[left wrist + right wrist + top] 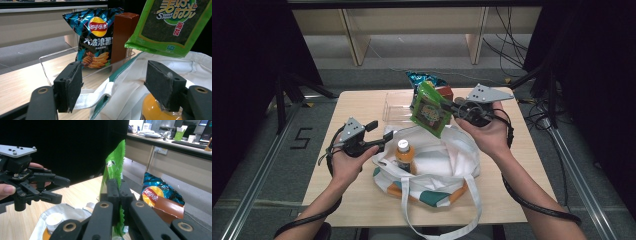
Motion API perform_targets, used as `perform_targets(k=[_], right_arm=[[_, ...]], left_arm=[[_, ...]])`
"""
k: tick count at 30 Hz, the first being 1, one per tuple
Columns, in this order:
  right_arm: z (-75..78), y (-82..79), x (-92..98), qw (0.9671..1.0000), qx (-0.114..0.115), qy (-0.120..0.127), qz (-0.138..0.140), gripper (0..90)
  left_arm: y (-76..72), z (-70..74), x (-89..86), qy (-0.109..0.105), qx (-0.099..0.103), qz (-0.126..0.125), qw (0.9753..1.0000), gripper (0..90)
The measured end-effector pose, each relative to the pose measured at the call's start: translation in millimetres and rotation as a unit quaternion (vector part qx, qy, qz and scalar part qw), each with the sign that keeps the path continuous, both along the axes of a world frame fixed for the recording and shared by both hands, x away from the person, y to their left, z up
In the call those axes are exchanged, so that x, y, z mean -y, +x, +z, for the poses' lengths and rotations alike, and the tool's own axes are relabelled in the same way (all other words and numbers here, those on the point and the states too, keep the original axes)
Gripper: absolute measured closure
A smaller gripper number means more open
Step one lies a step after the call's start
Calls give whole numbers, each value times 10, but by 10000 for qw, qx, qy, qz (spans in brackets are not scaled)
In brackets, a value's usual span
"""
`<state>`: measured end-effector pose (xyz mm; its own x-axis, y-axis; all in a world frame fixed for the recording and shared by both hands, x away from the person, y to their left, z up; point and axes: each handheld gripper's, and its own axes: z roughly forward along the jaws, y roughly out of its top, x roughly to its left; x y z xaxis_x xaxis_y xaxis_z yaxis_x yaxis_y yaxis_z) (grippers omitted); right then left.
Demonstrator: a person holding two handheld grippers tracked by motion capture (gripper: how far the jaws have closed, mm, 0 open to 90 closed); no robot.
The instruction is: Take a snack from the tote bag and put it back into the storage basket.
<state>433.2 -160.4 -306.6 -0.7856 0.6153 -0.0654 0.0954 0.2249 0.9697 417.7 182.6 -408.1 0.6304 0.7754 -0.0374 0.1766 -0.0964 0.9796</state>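
Observation:
My right gripper (448, 108) is shut on a green seaweed snack packet (430, 110), which hangs in the air above the far rim of a white tote bag (439, 162). Seen along the jaws, the packet (113, 162) stands edge-on, pinched at my right gripper (117, 188). An orange drink bottle (403, 153) with a white cap stands inside the bag. My left gripper (376, 135) is open at the bag's left rim. In its own view my left gripper (118, 85) has the bag's hem (100, 93) and the bottle (152, 110) between its pads, which touch neither.
A clear plastic bin (396, 107) sits on the table behind the bag. It holds a blue Lay's chip bag (96, 37) and a brown box (123, 35). The bag's long white handles (439, 220) trail over the table's near edge. Bare tabletop (532, 165) lies to either side.

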Motion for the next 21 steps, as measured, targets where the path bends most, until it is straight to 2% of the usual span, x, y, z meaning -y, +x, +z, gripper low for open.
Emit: perform_targets(k=[1, 4, 6, 14, 15, 18, 19, 21], right_arm=[[1, 7, -2, 10000, 12, 10, 1, 900], [7, 26, -5, 10000, 73, -3, -61, 900], [11, 24, -16, 9999, 16, 50, -96, 900], [18, 87, -41, 9999, 28, 83, -145, 900], [21, 97, -42, 9999, 80, 49, -133, 900], [23, 112, -61, 9999, 47, 29, -129, 900], [23, 116, -66, 9999, 52, 13, -143, 900], [22, 121, -72, 9998, 76, 29, -162, 900]], left_arm=[[-4, 7, -8, 84, 1, 26, 10000, 289], [-2, 6, -5, 92, 6, 17, 10000, 289], [-4, 4, 0, 79, -6, 11, 10000, 289], [-5, 5, -4, 86, -5, 16, 10000, 289], [-5, 5, -4, 86, -5, 16, 10000, 289], [-4, 5, -1, 19, -9, 14, 10000, 289], [-4, 12, -11, 95, 7, 21, 10000, 289], [-1, 11, -13, 97, 11, 15, 10000, 289]])
